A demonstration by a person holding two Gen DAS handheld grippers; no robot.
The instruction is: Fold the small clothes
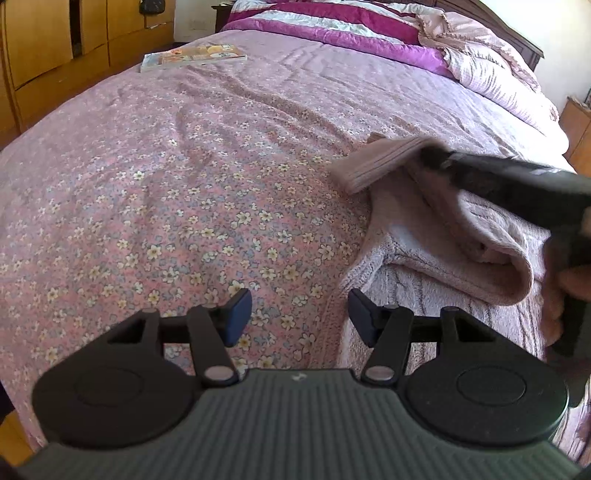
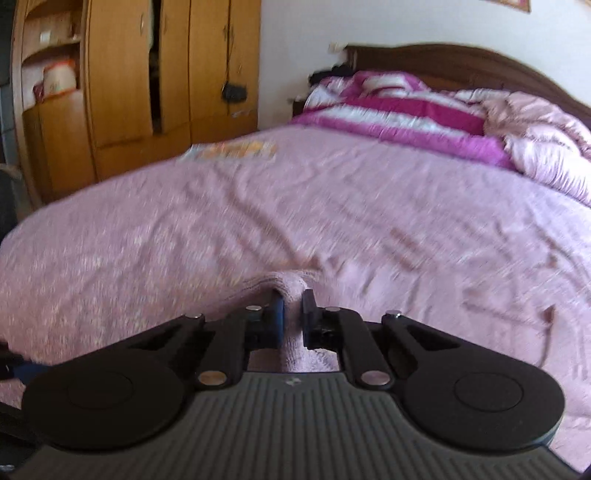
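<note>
A small fuzzy pink garment (image 1: 436,258) lies at the right of the floral bedspread (image 1: 177,206). My right gripper (image 1: 434,157) reaches in from the right and holds up the garment's ribbed cuff (image 1: 373,166), with a fold of cloth draped under it. In the right wrist view the right gripper (image 2: 293,317) is shut on a pinch of the pink garment (image 2: 291,343), which bunches between the pads. My left gripper (image 1: 299,314) hovers open above the bedspread at the garment's left edge, with nothing between its fingers.
A book (image 1: 192,57) lies at the far left of the bed. A magenta and white striped quilt (image 1: 332,26) and pale pink bedding (image 1: 491,70) are heaped at the head. A wooden wardrobe (image 2: 147,74) stands to the left.
</note>
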